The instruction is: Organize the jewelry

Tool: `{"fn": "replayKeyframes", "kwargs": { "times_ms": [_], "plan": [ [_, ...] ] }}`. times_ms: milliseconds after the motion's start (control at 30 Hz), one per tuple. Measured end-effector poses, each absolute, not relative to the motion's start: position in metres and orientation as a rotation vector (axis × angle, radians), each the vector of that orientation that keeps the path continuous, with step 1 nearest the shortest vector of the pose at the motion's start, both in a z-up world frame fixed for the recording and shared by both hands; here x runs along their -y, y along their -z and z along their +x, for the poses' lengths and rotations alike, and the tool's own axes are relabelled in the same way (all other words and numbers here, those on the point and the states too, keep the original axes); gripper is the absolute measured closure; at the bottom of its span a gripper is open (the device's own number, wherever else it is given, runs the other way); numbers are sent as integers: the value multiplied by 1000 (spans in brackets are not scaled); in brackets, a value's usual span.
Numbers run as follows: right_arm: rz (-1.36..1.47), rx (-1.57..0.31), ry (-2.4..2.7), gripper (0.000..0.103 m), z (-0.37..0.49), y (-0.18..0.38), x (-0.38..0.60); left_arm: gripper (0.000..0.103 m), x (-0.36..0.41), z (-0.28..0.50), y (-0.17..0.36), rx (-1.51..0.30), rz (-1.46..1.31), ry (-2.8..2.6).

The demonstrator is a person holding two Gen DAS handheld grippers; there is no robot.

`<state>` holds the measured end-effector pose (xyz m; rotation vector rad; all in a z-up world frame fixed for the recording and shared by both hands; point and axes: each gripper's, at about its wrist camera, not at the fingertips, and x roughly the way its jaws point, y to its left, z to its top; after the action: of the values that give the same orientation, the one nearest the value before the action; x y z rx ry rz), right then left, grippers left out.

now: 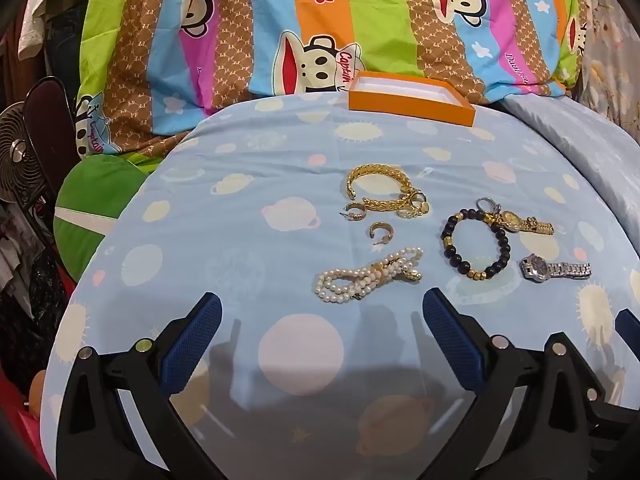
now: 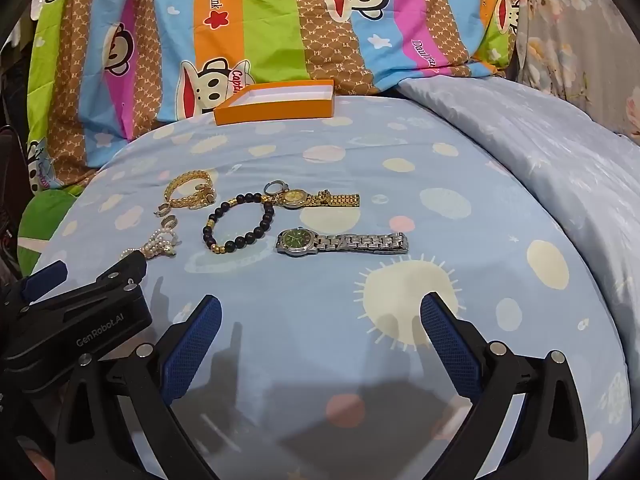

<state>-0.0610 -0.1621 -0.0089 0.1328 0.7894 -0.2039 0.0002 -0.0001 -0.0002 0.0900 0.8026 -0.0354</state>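
Observation:
On the light blue planet-print sheet lies the jewelry: a gold chain bracelet, two gold hoop earrings, a pearl bracelet, a black bead bracelet, a gold watch and a silver watch. An open orange box with a white inside sits behind them. My left gripper is open just short of the pearls. My right gripper is open over bare sheet, below the silver watch. Neither holds anything.
A striped cartoon-monkey quilt is piled behind the box. A pale blue folded blanket rises at the right. A fan and a green cushion sit off the bed's left edge. A small silver ring lies by the gold watch.

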Motion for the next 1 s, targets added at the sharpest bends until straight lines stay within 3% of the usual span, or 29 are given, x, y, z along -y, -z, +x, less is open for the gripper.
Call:
{"fn": "replayKeyframes", "kwargs": {
  "times_ms": [1000],
  "plan": [
    [143,-793,198,5,-60,9,163,5,5,1,3,-807,93,39]
  ]
}}
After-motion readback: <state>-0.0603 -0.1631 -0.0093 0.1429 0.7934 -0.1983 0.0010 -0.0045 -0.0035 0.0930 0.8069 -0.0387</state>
